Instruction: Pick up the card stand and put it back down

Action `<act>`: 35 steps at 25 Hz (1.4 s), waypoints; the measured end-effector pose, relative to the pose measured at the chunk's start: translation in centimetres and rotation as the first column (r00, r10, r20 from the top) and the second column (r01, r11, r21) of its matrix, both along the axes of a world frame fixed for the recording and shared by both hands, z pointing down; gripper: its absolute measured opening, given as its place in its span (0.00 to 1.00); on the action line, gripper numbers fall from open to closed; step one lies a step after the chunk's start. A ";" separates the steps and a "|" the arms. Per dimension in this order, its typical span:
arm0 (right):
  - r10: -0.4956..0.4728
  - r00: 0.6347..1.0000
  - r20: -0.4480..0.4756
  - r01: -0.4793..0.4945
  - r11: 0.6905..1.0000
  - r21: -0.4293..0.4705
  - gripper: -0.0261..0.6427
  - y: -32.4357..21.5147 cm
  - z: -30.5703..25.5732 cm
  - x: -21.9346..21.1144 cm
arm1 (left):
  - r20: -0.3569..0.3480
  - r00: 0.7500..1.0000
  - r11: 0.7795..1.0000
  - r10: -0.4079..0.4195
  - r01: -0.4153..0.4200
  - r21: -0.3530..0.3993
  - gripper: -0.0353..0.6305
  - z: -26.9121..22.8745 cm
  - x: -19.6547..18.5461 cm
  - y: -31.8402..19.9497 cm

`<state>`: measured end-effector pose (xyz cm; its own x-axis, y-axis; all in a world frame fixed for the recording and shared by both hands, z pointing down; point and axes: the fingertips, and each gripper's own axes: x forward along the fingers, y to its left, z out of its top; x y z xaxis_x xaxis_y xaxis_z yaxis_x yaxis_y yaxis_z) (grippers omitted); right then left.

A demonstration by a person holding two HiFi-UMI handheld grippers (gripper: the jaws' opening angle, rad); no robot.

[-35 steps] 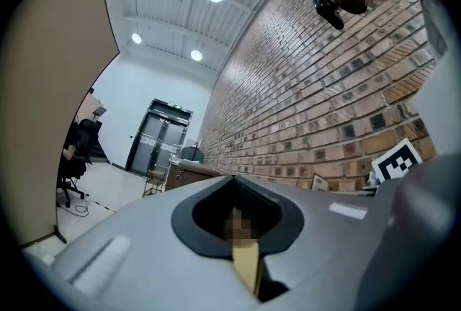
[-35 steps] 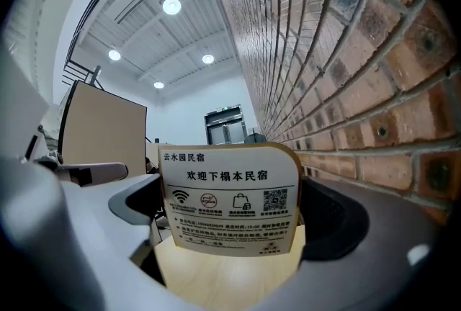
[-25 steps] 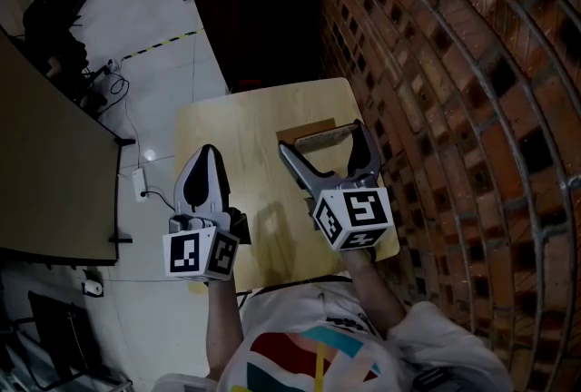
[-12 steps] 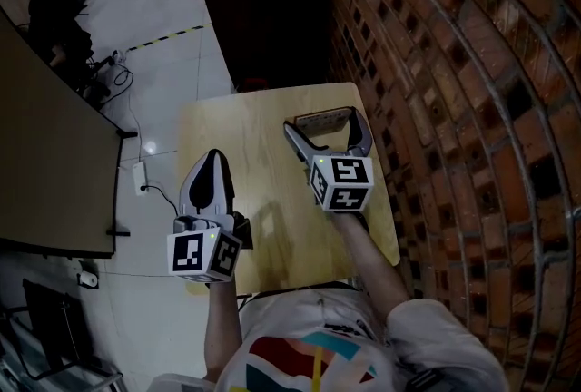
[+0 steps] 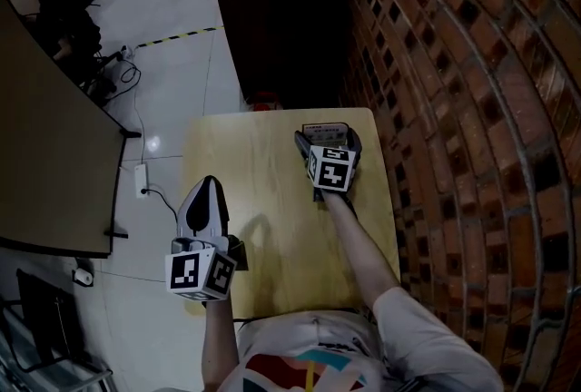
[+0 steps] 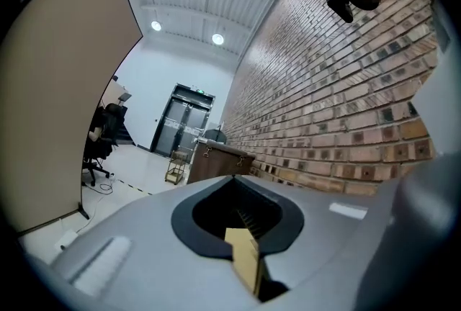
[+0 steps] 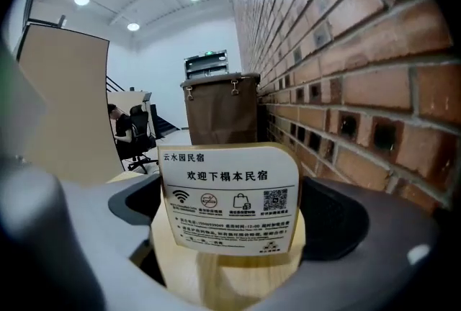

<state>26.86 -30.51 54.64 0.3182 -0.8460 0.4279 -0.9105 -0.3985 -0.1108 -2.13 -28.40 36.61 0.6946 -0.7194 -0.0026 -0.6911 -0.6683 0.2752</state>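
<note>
The card stand (image 5: 324,128) is a white printed card in a light wooden base, upright near the far right of the small wooden table (image 5: 254,218). In the right gripper view the card stand (image 7: 229,198) fills the space between the two jaws. My right gripper (image 5: 325,137) is open, one jaw on each side of the stand's base; whether they touch it is unclear. My left gripper (image 5: 207,187) is shut and holds nothing, hovering over the table's near left edge. In its own view the left gripper (image 6: 245,234) points away from the stand.
A brick wall (image 5: 454,109) runs close along the table's right side. A dark cabinet (image 5: 281,9) stands just beyond the table's far edge. A tan partition board (image 5: 45,154) and cables on the floor (image 5: 127,73) lie to the left.
My right gripper has moved forward across the table until its jaws stand on both sides of the card stand. The left gripper has stayed put.
</note>
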 end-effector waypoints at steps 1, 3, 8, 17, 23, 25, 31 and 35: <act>0.008 1.000 0.014 -0.008 1.000 -0.009 0.90 -0.5 0.6 0.2 | 0.003 1.000 1.000 -0.008 0.008 -0.010 0.06 0.3 -0.1 -0.5; 0.016 1.000 0.025 -0.016 1.000 -0.017 0.90 -1.3 1.3 0.5 | 0.001 1.000 0.999 -0.016 0.016 -0.028 0.06 0.9 -0.2 -1.2; 0.015 1.000 0.015 -0.014 0.998 -0.062 0.90 -2.4 3.4 0.7 | 0.005 0.999 0.997 -0.035 0.035 -0.065 0.06 2.0 -0.3 -2.3; -0.007 1.000 -0.024 0.007 1.000 -0.031 0.90 -3.0 2.2 1.0 | -0.005 1.000 0.998 -0.019 0.018 -0.067 0.06 2.2 0.4 -2.2; -0.004 1.000 -0.028 0.004 1.000 -0.021 0.90 -2.2 1.2 0.8 | -0.017 1.000 0.998 -0.016 0.015 -0.054 0.06 1.4 -0.1 -1.5; -0.007 1.000 -0.022 0.006 1.000 -0.022 0.90 -1.7 0.7 0.4 | -0.030 0.999 0.999 -0.015 0.014 -0.042 0.06 1.0 -0.3 -1.1; -0.006 0.993 -0.117 0.016 0.996 0.082 0.24 2.6 -5.3 -1.5 | -0.047 0.999 1.000 -0.001 0.000 -0.014 0.06 -0.3 -0.6 0.6; -0.090 0.992 -0.085 0.112 0.949 0.295 0.04 6.6 -12.1 -4.7 | -0.038 0.999 1.000 0.020 -0.019 0.017 0.06 -1.4 -0.4 2.4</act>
